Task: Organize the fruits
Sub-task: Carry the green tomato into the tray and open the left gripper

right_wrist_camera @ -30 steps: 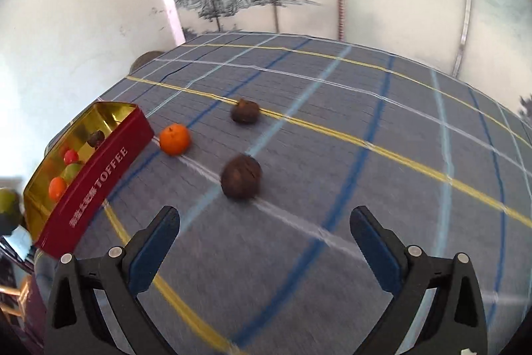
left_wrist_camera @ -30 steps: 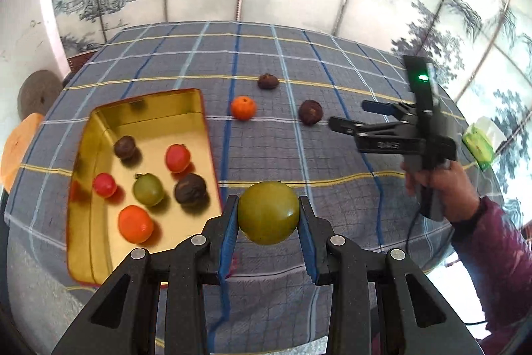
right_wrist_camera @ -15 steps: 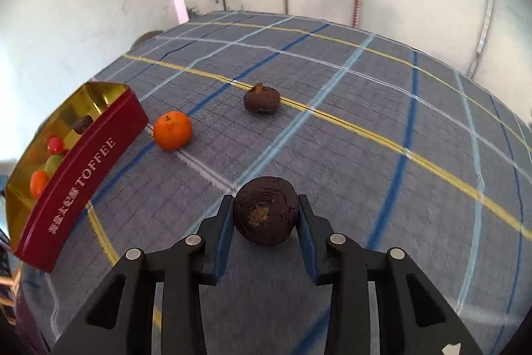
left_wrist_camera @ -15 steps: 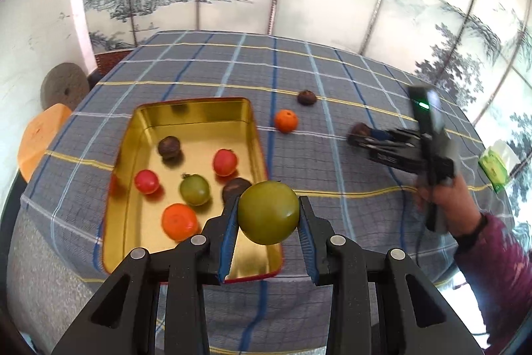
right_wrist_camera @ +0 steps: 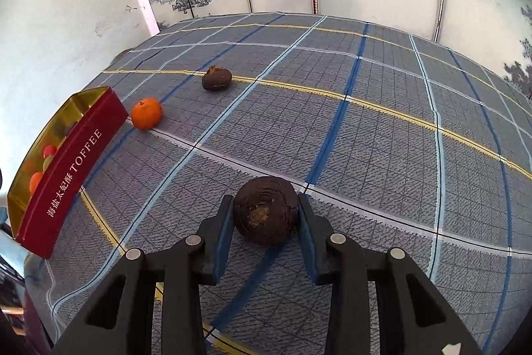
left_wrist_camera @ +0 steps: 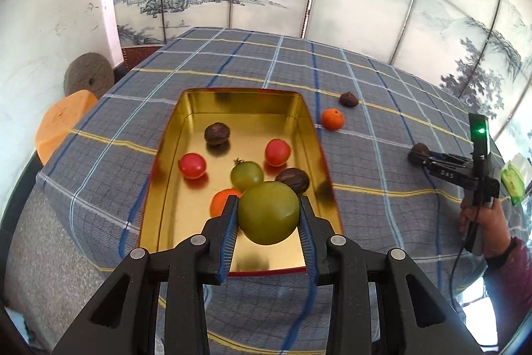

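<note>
My left gripper [left_wrist_camera: 268, 215] is shut on a large green fruit [left_wrist_camera: 268, 212] and holds it above the near end of the gold toffee tin [left_wrist_camera: 173, 135]. The tin holds several fruits: red, green, orange and dark brown. My right gripper [right_wrist_camera: 266, 212] is shut on a dark brown fruit [right_wrist_camera: 265, 210] just above the checked cloth; it also shows in the left wrist view [left_wrist_camera: 419, 153]. An orange [right_wrist_camera: 146, 113] and another dark brown fruit [right_wrist_camera: 216, 78] lie on the cloth beyond, right of the tin [right_wrist_camera: 71, 168].
The checked cloth [right_wrist_camera: 382, 135] covers a round table whose edge drops off near the tin's left side. An orange stool [left_wrist_camera: 60, 125] and a round stone [left_wrist_camera: 87, 79] stand off the table at the left. A green packet [left_wrist_camera: 513, 182] lies at the right edge.
My left gripper carried the green fruit from the cloth to above the tin. My right gripper went from open to shut on the dark brown fruit.
</note>
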`<move>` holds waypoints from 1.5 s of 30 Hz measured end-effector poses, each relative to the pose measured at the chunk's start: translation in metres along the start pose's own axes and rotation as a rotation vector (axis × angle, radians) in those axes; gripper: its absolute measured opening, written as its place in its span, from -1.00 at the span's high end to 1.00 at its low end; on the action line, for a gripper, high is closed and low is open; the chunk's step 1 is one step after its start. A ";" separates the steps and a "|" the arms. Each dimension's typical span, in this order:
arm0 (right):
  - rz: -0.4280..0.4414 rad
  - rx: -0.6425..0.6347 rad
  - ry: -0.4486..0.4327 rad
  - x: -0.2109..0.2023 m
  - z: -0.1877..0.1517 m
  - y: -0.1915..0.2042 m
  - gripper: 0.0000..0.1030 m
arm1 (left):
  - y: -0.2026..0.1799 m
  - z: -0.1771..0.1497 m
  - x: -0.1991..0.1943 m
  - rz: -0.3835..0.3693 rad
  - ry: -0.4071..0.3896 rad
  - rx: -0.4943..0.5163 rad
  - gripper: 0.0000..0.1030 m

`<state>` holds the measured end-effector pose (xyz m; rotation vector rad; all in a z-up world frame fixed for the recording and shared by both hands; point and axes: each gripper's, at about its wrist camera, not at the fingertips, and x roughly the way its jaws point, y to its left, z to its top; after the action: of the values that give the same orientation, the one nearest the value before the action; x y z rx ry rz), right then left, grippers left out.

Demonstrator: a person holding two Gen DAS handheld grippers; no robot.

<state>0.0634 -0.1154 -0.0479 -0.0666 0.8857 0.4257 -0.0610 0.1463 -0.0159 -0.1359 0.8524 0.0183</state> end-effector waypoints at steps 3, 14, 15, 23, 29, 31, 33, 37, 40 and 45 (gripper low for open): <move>-0.007 -0.005 0.002 0.001 0.000 0.000 0.35 | 0.005 -0.003 0.004 0.005 0.009 -0.004 0.31; -0.020 -0.015 0.003 0.002 0.000 0.002 0.34 | 0.008 0.012 0.019 0.025 -0.008 0.027 0.31; -0.021 -0.016 0.004 0.002 0.000 0.002 0.34 | 0.009 0.015 0.022 0.026 -0.005 0.028 0.31; -0.020 -0.015 0.004 0.002 0.001 0.002 0.34 | 0.018 0.040 0.049 0.053 0.007 0.040 0.31; -0.021 -0.015 0.004 0.003 0.001 0.001 0.34 | 0.022 0.058 0.076 0.042 0.023 0.021 0.30; -0.020 -0.015 0.004 0.003 0.001 0.001 0.34 | 0.021 0.063 0.086 0.030 0.036 0.011 0.30; -0.020 -0.014 0.004 0.003 0.001 0.002 0.34 | 0.021 0.068 0.094 0.026 0.043 0.011 0.30; -0.020 -0.015 0.004 0.003 0.001 0.002 0.34 | 0.017 0.075 0.108 0.042 0.055 0.026 0.30; -0.020 -0.014 0.004 0.003 0.001 0.002 0.34 | 0.016 0.079 0.117 0.037 0.079 0.022 0.30; -0.020 -0.014 0.004 0.003 0.001 0.002 0.33 | 0.013 0.084 0.120 0.049 0.086 0.027 0.28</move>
<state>0.0657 -0.1126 -0.0496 -0.0894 0.8851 0.4138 0.0796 0.1655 -0.0527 -0.0910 0.9410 0.0467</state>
